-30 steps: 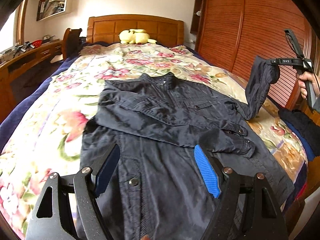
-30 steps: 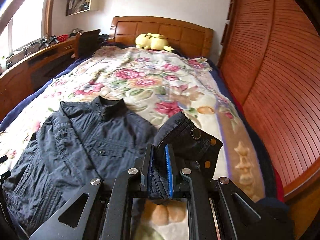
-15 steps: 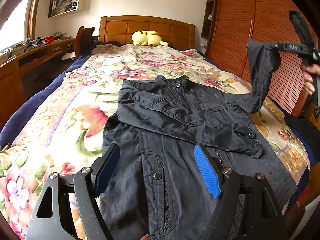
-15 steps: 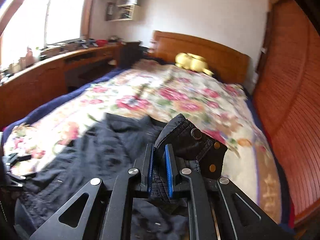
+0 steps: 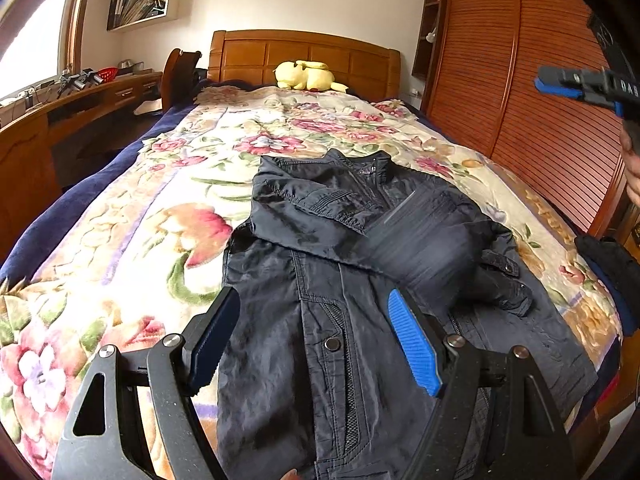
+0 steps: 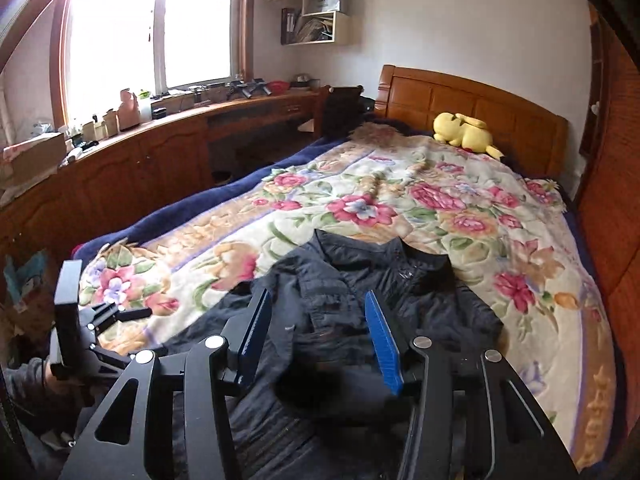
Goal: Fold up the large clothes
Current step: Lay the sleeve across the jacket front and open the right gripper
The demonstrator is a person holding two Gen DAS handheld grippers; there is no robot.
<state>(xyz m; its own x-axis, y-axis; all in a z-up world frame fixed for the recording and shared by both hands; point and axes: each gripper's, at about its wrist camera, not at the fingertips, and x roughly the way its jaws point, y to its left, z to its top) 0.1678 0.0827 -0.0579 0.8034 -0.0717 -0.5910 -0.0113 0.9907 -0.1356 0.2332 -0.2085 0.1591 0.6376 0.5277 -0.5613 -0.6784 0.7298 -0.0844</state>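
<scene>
The right hand-held gripper (image 6: 316,340) opened, dropping the sleeve (image 5: 424,248) onto the jacket (image 5: 340,340).

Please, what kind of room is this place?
Most likely a home bedroom: a bed with a carved wooden headboard and a floral blanket, a yellow plush toy by the headboard, and a long wooden desk under the window.
</scene>
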